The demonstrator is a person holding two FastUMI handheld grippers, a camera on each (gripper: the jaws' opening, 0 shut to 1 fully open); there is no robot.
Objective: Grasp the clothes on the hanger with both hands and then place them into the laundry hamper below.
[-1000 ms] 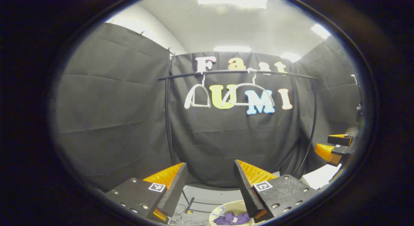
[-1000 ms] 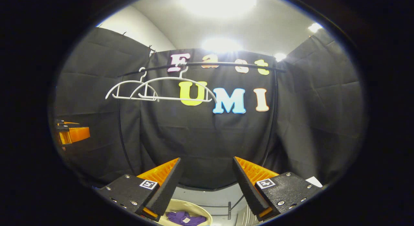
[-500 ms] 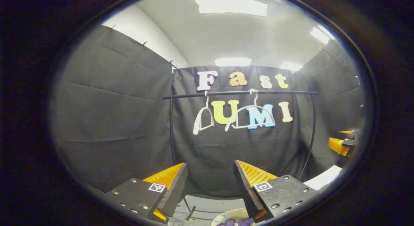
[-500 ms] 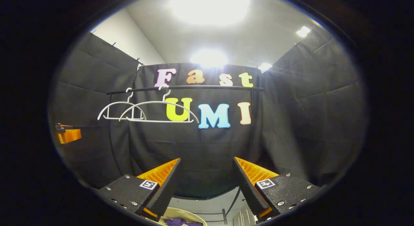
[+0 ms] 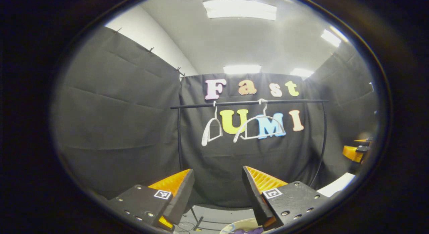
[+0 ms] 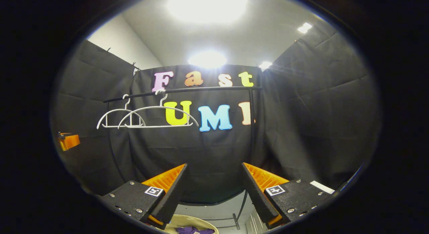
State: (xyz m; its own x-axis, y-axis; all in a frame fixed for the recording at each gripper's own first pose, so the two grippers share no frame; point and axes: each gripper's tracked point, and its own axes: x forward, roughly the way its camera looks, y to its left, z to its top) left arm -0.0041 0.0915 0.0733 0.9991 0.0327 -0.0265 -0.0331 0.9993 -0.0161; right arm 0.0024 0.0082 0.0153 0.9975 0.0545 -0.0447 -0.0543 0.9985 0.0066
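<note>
**Both grippers lifting away from the filled hamper**

Compared with a second ago, both cameras are tilting upward: the rail and hangers are sitting lower in each view, and the hamper is slipping toward the bottom edge.

In the left gripper view, the left gripper [image 5: 218, 193] is hanging with its fingers spread wide apart and nothing between them. Just below the fingertips, the pale rim of the laundry hamper [image 5: 239, 224] is peeking in at the bottom, with a scrap of the purple clothes [image 5: 249, 231] lying inside it. In the right gripper view, the right gripper [image 6: 212, 190] is likewise holding its fingers wide apart around empty air, and below them the hamper [image 6: 179, 219] is showing the purple clothes [image 6: 192, 230] resting in it.

Farther out, a dark rail [image 5: 248, 102] is running across the back wall, carried on thin dark uprights. Two bare white hangers are hanging from it: the left hanger [image 5: 211, 128] is turned nearly edge-on in the left gripper view, and the right hanger [image 5: 259, 128] is facing more squarely. In the right gripper view the two hangers are overlapping.

At the right edge of the left gripper view, the other gripper is poking in, well apart from the rail. Ceiling lights [image 5: 239, 9] are glowing overhead.
</note>
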